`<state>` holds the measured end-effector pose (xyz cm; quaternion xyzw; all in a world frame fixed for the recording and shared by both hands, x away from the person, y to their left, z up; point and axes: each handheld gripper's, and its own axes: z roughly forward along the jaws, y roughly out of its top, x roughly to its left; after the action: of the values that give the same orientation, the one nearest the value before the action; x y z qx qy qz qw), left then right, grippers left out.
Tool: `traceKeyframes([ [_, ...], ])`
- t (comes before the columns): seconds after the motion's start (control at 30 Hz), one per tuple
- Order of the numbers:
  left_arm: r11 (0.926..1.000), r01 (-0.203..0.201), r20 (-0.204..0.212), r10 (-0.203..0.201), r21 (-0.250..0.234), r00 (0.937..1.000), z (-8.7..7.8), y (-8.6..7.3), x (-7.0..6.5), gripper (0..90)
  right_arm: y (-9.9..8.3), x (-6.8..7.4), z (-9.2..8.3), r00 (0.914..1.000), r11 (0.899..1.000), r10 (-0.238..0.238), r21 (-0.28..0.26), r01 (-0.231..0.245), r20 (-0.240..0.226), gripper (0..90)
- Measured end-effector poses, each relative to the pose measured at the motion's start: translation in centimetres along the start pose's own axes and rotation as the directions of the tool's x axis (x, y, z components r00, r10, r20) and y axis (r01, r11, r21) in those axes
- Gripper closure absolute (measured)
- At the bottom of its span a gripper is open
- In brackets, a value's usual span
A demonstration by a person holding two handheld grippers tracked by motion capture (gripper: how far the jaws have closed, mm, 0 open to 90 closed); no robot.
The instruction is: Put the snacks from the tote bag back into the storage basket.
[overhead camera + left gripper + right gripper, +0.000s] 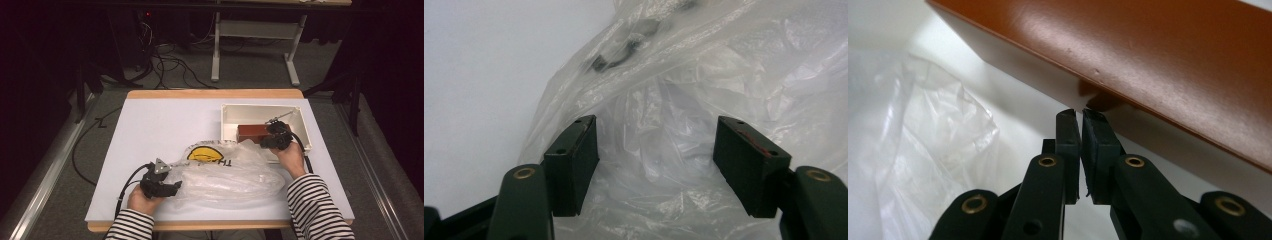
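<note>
Near edge of the bench (150,125): our left hand-held gripper (167,186) sits at the left end of the clear plastic bag (225,177), jaws wide apart. In the left gripper view the crumpled film lies between the pads (574,160); neither pad presses it. The bag lies flat across the front of the bench, yellow print (205,154) on its far side. Further out, our right hand-held gripper (270,141) reaches over the near wall of the white bin (227,122). Jaws are together, clamped on the thin edge of the brown box (1148,55), which is tilted in the right gripper view. The brown box is inside the bin, against its near wall. Bag film shows beside the jaws.
</note>
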<state>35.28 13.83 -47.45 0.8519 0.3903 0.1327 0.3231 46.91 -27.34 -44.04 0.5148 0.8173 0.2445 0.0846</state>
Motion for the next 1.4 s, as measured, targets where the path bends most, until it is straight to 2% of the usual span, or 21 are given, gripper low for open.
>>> traceKeyframes([
  [0.4,1.0000,0.000,0.000,0.000,0.000,1.0000,0.0,0.0,0.0,34.9,0.6,0.2,0.6,0.9998,1.000,-0.005,0.022,0.004,0.017,87.0],
  [0.73,0.9999,-0.006,0.002,0.006,0.011,1.0000,-0.1,0.1,0.0,34.7,0.3,0.0,-0.2,0.9996,1.000,-0.015,0.014,0.015,0.024,86.2],
  [0.93,0.9995,-0.008,-0.019,0.009,0.031,0.9998,-0.4,0.4,-0.3,37.1,-0.1,-0.1,-1.3,0.9998,1.000,-0.015,-0.022,0.015,0.011,85.5],
  [1.07,1.0000,-0.002,-0.013,0.002,0.003,0.9999,-0.8,0.4,-0.2,39.0,-0.5,-0.3,-2.4,0.9998,0.998,-0.020,-0.056,0.021,0.008,85.6],
  [1.3,1.0000,0.005,-0.002,-0.005,0.000,1.0000,-1.1,0.5,-0.1,39.9,-2.1,-0.5,-4.2,0.9997,0.995,-0.022,-0.094,0.023,0.010,84.7],
  [1.4,0.9998,0.005,0.006,-0.005,-0.019,1.0000,-1.6,0.5,-0.1,39.8,-2.7,-0.5,-4.9,0.9996,0.992,-0.027,-0.120,0.027,0.007,84.6],
])
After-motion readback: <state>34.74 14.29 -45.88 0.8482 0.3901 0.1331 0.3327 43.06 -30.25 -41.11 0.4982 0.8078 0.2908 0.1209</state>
